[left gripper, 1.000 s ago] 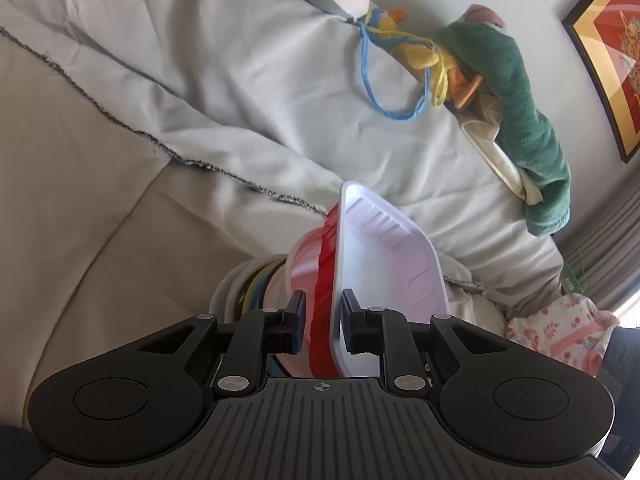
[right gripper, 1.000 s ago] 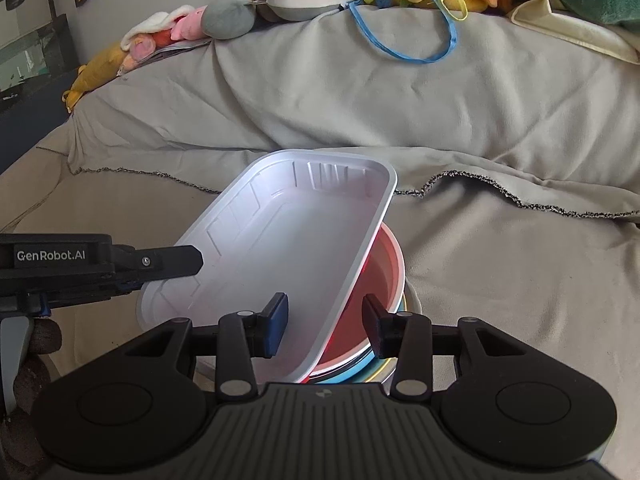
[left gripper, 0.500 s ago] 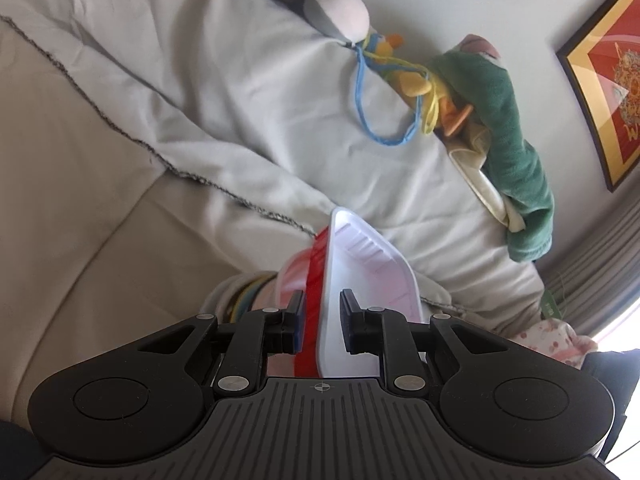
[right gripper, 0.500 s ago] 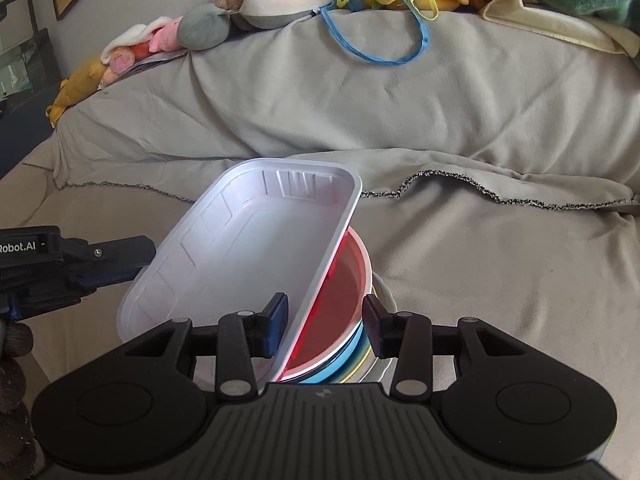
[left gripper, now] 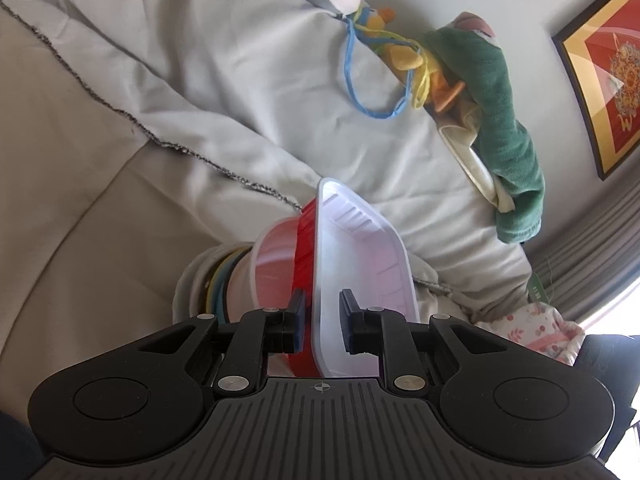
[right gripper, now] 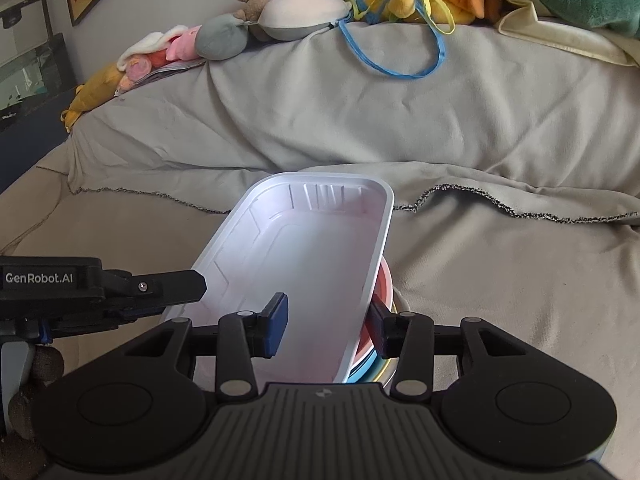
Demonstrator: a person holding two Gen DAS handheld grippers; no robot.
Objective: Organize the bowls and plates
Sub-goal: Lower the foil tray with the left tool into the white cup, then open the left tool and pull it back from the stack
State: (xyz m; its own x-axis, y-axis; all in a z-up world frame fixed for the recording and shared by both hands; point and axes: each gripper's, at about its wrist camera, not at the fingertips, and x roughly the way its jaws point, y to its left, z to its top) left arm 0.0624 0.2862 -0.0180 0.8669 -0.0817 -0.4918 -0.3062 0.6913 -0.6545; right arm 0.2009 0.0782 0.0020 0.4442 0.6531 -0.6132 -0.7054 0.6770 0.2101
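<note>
Tray (right gripper: 312,264) tilted further, long axis pointing away

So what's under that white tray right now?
Under the tilted white tray sits a stack of round bowls: a red one on top, with blue and yellow rims below. How many are in the stack, and anything inside them, is covered by the tray.

The white rectangular tray (right gripper: 304,264), red on its outer wall, is tilted, resting on a stack of round bowls (right gripper: 380,360). The top bowl (left gripper: 276,256) is pink-red inside; blue and yellow rims show beneath. The stack sits on the sofa cover.
</note>
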